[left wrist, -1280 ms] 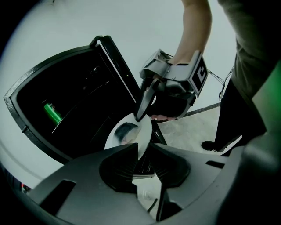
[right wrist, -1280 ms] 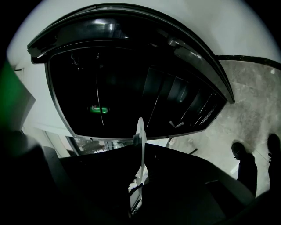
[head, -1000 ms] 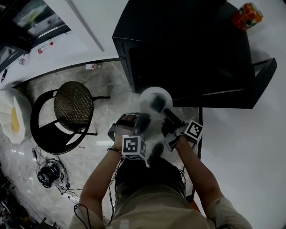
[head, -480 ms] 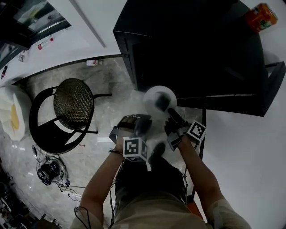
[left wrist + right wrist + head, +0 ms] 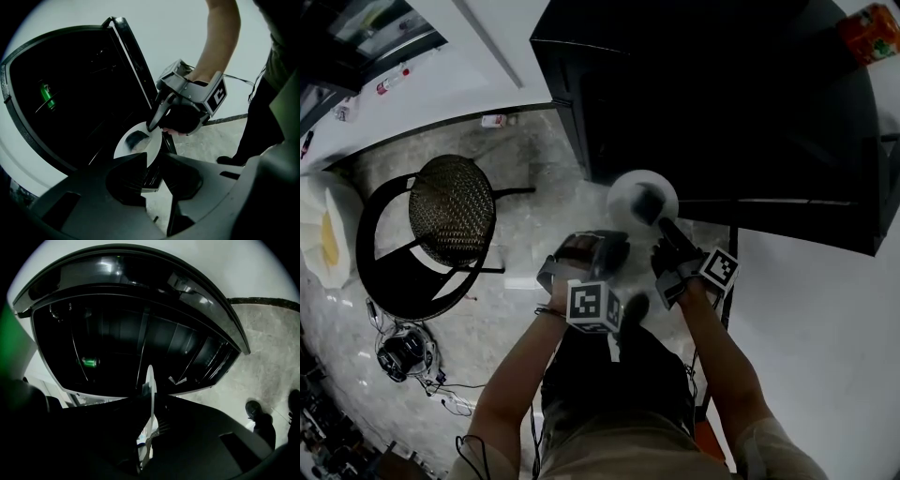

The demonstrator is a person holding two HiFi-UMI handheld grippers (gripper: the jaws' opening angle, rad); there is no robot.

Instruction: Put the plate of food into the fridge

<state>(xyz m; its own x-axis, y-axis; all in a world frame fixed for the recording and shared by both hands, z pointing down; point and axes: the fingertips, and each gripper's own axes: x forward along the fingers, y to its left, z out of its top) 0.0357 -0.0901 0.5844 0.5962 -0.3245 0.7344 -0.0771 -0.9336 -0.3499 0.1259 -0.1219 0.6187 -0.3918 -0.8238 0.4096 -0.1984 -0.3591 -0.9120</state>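
Marble floor [image 5: 525,216] underfoot, open black fridge [image 5: 722,112] beyond. Right gripper [image 5: 664,226] clenched on right rim of white plate [image 5: 626,186]; left gripper [image 5: 614,249] seemingly pinching its near rim. Since a second ago, lowered together and nudged farther toward the opening. Dark food [image 5: 649,202] aboard, plate not yet inside.

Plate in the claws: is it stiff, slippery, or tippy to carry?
Likely stiff: the plate looks flat though the right claw grips only its rim. Smooth-looking, so perhaps slippery; the food might slide if it tilts.
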